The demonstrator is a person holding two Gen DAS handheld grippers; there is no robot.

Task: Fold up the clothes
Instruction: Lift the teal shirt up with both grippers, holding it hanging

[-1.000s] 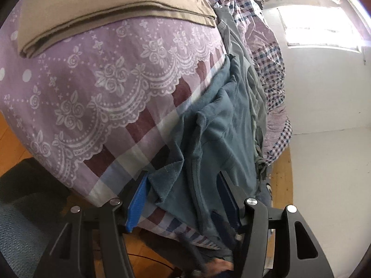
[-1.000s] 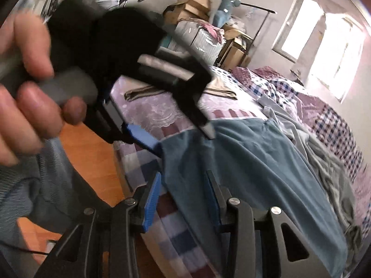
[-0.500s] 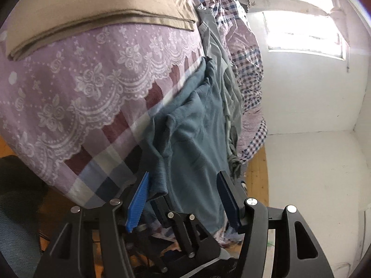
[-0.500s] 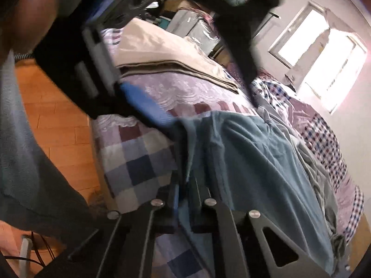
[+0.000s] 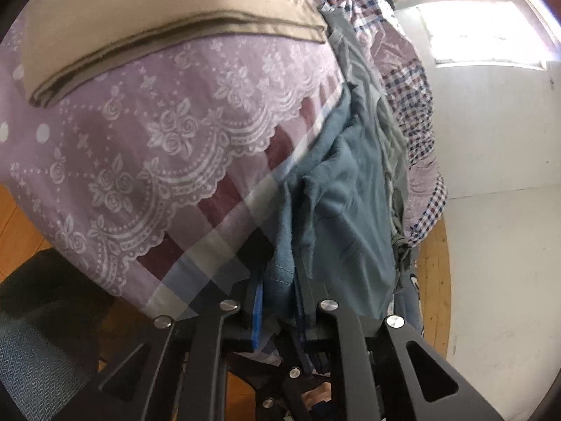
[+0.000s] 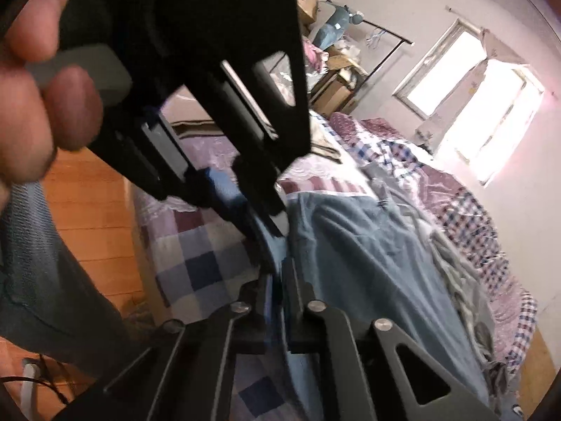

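The bed (image 6: 196, 242) carries all of the clothing. Its cover is a lilac sheet printed with white lace and rose motifs, bordered by a checked band of blue, grey and maroon squares. Cardboard boxes (image 6: 333, 94) are stacked against the far wall beside a clothes rail; their contents cannot be made out.

The blue-grey garment (image 5: 350, 210) lies spread along the near edge of the bed, soft knit fabric with loose creases and a stitched hem at its near corner. A folded beige cloth (image 5: 175, 17) with a smooth weave and layered edges lies on the lilac sheet further up the bed. A paler grey-green garment (image 6: 452, 263) lies crumpled beside the blue-grey one, against a checked quilt (image 6: 466, 210).

The left gripper (image 5: 280, 301) points along the bed edge; its jaws are narrow and clamp the hemmed corner of the blue-grey garment. A hand (image 6: 42, 98) wraps the left gripper's handle, fingers curled around a grey trigger bar, seen from the right wrist view.

The right gripper (image 6: 278, 301) is just below and beside the left one at the same corner; its jaws are narrow with a fold of the blue-grey garment pinched between them.

The floor (image 6: 84, 217) is orange wood boards.
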